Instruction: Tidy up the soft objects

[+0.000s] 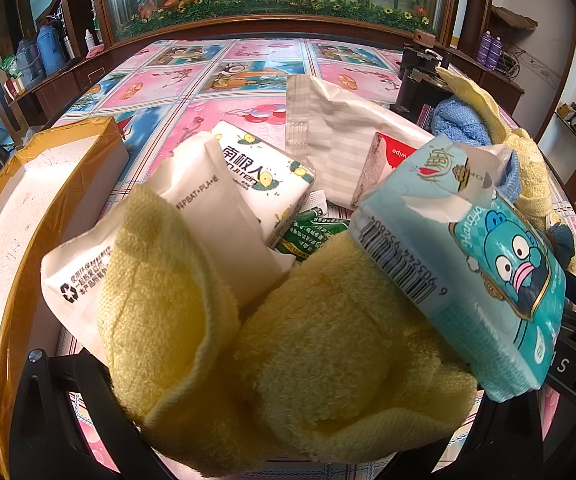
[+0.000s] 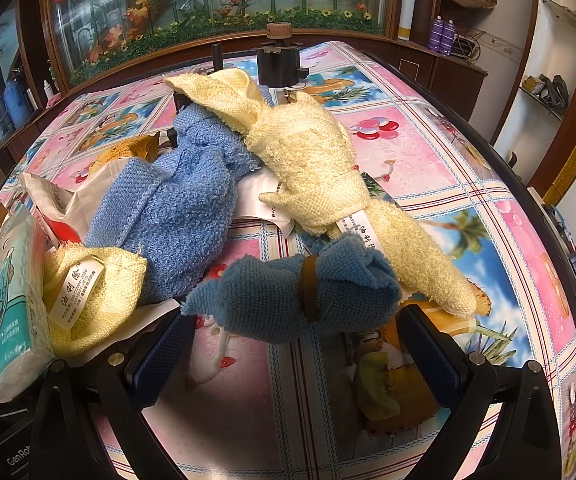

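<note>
A bunched yellow towel (image 1: pixel 288 344) fills the foreground of the left wrist view and lies over my left gripper (image 1: pixel 284 432), hiding its fingertips. A teal tissue pack (image 1: pixel 476 264) leans on that towel's right side. My right gripper (image 2: pixel 294 344) is open, with its blue pads (image 2: pixel 160 360) wide apart. A rolled blue cloth (image 2: pixel 300 296) tied with a brown band lies on the table just ahead of the fingertips. Behind it sit a larger blue towel (image 2: pixel 176 208) and a long pale yellow towel (image 2: pixel 312 160).
A tape-edged cardboard box (image 1: pixel 20 216) stands at the left. White packets (image 1: pixel 208 216), a lemon-print tissue pack (image 1: pixel 264 176) and a white pouch (image 1: pixel 328 120) lie mid-table. A black stand (image 2: pixel 280 64) rises at the back. A patterned cloth (image 2: pixel 428 152) covers the table.
</note>
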`<state>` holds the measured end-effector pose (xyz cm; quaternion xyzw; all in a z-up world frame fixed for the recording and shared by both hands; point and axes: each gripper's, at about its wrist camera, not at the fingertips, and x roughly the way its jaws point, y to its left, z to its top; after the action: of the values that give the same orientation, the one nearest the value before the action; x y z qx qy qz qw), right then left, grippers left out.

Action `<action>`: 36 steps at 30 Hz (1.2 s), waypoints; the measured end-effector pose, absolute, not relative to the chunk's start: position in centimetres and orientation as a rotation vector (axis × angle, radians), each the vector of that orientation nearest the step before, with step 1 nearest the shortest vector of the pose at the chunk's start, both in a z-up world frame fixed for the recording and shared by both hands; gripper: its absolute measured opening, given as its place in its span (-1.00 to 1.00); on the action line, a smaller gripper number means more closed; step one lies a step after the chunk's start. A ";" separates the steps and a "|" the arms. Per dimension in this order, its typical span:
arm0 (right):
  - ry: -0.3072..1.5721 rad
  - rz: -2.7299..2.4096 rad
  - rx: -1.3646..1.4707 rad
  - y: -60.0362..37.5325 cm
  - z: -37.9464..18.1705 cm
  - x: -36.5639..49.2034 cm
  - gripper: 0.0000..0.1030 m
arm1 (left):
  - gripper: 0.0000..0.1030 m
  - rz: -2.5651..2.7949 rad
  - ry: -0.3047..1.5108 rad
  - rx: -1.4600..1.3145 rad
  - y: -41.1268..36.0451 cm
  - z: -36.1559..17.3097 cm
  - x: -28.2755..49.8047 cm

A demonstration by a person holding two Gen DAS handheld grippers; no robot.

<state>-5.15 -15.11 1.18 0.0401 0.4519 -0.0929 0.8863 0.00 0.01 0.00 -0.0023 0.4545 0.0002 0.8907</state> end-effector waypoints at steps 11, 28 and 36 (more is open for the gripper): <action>0.940 -0.194 0.083 -15.1 1.2 -5.1 1.00 | 1.00 0.000 0.944 -0.005 0.0 0.0 0.0; 0.940 -0.194 0.083 -15.1 1.2 -5.2 1.00 | 1.00 0.001 0.944 -0.004 0.0 0.0 0.0; 0.986 -0.099 0.062 -15.0 1.2 -5.0 1.00 | 1.00 -0.045 0.947 0.020 -0.6 0.0 -1.1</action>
<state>-4.97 -14.96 1.23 0.0295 0.4732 -0.0473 0.8792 -1.05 -0.57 -0.03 0.0096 0.4559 -0.0215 0.8897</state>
